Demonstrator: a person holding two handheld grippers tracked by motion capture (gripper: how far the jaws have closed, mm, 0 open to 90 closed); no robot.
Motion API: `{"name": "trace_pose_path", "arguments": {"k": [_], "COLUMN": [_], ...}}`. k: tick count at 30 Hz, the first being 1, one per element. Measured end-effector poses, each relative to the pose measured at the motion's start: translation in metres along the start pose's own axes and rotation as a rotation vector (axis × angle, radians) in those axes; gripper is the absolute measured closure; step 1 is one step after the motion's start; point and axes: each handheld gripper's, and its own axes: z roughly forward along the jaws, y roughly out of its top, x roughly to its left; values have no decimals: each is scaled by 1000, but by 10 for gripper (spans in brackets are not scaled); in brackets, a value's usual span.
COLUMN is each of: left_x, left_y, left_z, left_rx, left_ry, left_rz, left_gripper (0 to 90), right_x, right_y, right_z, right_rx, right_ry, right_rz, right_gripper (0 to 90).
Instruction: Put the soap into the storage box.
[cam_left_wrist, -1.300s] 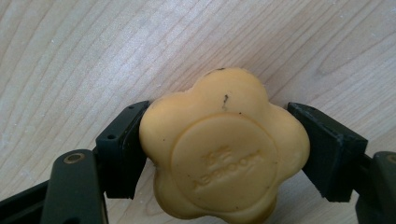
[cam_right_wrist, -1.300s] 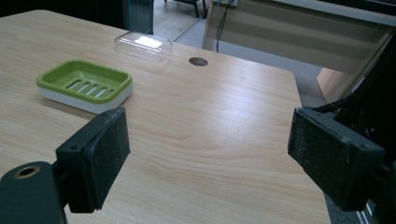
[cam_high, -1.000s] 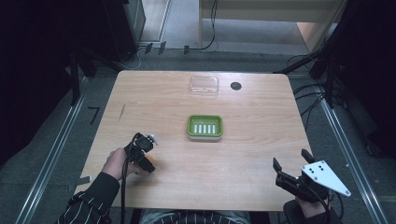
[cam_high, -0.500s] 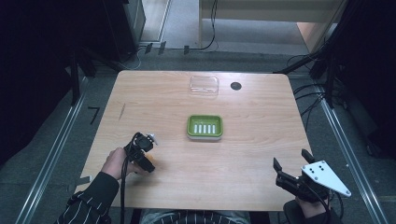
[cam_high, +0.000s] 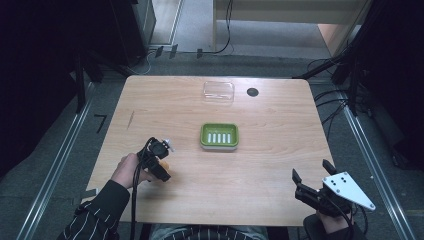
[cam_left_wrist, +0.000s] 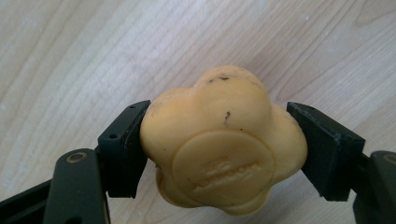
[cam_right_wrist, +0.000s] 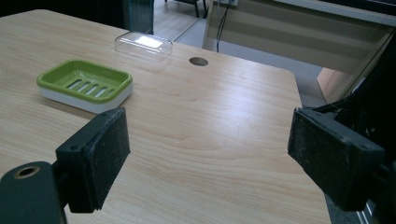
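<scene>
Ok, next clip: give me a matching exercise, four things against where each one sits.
Things:
1. yellow soap
2. green soap dish
3. clear lid
4. right gripper

Places or states:
A. far edge of the table
B. open, at the near right corner
C. between the left gripper's jaws
D. middle of the table, empty

Pairs: 1-C, 2-D, 3-A, 4-B

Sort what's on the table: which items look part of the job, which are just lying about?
Likely in play:
- yellow flower-shaped soap bar, clamped in the left gripper
- green slotted plastic soap dish
- clear plastic lid, possibly the dish's cover

Idle:
- right gripper, open, holding nothing
- round dark table hole
</scene>
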Motion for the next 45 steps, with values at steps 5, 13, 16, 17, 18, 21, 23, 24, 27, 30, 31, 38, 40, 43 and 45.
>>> {"name": "trace_pose_path", "arguments": {"k": [5,13,16,17,18,21,23,24,27,30,31,38,40,43,45], "left_x": [0,-1,-1,-2,-3,-5,-5,-5,-6,-8,-8,-8,-9,-10,-12], "left_y": [10,25,29,30,33,36,39,40,44,49,49,58,59,63,66], "left_z": [-4,-10,-11,-11,-12,-12,-14,-14,-16,-17,-17,-20,-21,-21,-22], "left_rx": [-4,-25,-17,-18,-18,-20,-19,-17,-21,-21,-21,-22,-19,-24,-25], "left_ry": [0,0,0,1,2,5,10,10,6,9,9,17,18,19,16], "left_rz": [19,41,55,51,61,65,77,77,84,90,90,106,107,114,119], "left_gripper": [264,264,264,264,264,264,264,264,264,264,264,264,264,264,264], "right_x": [0,0,0,0,0,0,0,0,0,0,0,0,0,0,0], "right_y": [0,0,0,0,0,0,0,0,0,0,0,0,0,0,0], "right_z": [0,0,0,0,0,0,0,0,0,0,0,0,0,0,0], "right_rx": [-1,-1,0,0,-1,-1,-1,-1,0,-1,-1,0,-1,-1,-1], "right_ry": [0,0,1,1,1,0,0,1,1,1,1,1,1,1,1], "right_rz": [0,-2,0,0,-1,-1,0,-1,0,-1,-1,-1,-1,-3,-4], "right_gripper": [134,134,134,134,134,134,134,134,134,134,134,134,134,134,134]}}
